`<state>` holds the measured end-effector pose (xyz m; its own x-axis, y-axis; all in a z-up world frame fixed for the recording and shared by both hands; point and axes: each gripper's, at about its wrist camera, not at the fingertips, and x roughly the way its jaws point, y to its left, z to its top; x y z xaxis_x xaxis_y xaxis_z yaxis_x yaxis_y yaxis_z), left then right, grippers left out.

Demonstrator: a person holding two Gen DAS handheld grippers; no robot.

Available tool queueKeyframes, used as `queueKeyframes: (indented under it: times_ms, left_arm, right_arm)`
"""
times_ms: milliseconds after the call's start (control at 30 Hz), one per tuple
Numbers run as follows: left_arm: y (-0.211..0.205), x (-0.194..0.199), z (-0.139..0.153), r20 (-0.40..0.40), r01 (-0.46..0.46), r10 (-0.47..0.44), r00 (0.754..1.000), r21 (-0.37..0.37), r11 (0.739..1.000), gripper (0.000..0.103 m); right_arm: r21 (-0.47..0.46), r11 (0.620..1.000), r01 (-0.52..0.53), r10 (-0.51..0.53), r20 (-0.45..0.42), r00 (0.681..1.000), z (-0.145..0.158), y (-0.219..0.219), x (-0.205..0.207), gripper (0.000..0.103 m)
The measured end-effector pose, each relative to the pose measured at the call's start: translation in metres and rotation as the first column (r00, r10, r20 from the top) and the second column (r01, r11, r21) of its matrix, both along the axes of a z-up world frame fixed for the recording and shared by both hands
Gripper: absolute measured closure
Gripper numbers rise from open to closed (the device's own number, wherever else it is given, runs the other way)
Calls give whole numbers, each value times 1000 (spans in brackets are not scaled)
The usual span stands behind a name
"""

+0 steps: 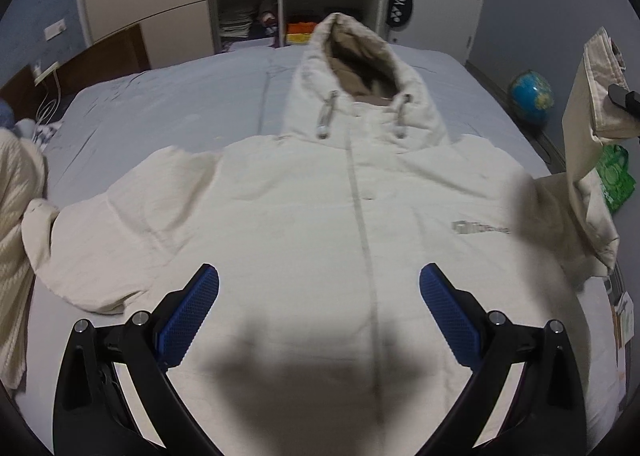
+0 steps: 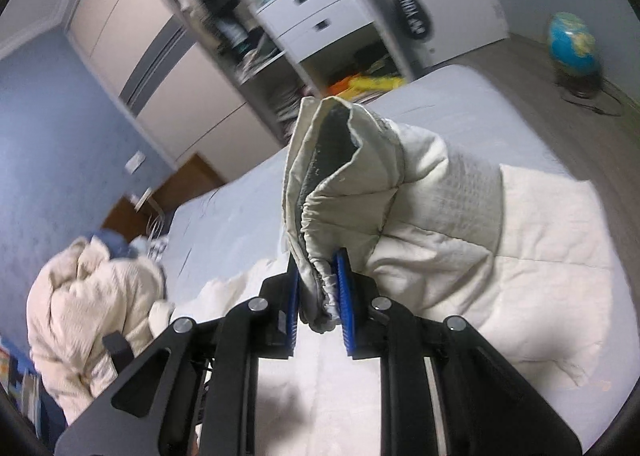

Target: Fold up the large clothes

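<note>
One cream hooded jacket (image 1: 304, 216) is lying across the bed (image 1: 160, 104), one cream knitted garment (image 1: 16, 216) is sitting at the bed's left edge, one globe (image 1: 530, 96) is standing on the floor, and two grippers are showing

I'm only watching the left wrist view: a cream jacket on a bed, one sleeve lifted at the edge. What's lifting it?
Observer: The right gripper; its blue pads are shut on the sleeve cuff.
Operator: Is the cuff's inside visible?
Observer: Yes, the cuff mouth gapes open above the pads, showing a dark grey lining.
Operator: Anything else on the bed?
Observer: A second cream garment lies heaped near the headboard end, bulkier than your view suggests.
</note>
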<state>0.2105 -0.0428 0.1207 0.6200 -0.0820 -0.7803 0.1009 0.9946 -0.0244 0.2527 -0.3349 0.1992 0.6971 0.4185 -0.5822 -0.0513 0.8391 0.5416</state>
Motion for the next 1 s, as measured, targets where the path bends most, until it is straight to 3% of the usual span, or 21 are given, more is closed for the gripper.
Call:
queueKeyframes:
  times_ms: [167,333,500,567,700,833,1000]
  left_arm:
    - [42,-3,-5,-7,-66,66,998,-21,998,6]
    - [83,-8,-10,-17,-128,128,992,-26,991,6]
    - [115,-15,-13,-26,-170,170,985,-21,985,6]
    - [122,-15,-14,-28,-179,178,984,-17,984,6]
    - [132,-13,-16,-36,-198,198,980,-17,980,6]
    - [129,-8,-18,-37,-201,200,979,-26,979,6]
    - [107,0,-23,-38,-149,147,988,-34,988,6]
  right_arm:
    - [16,987,-158,158,-29,987,-7,72,11,88]
    - [-3,963,-269,267,-112,957,-41,147,23,88]
    - [-76,938,-338,321,-179,930,-75,204,27,87]
    - [-95,932,-349,324,-209,923,-86,222,31,82]
    - [-86,924,-373,346,-230,910,-98,234,27,74]
    - [-23,935,-353,342,-192,920,-93,219,13,52]
    - [81,966,-244,254,-166,953,-95,167,-15,47]
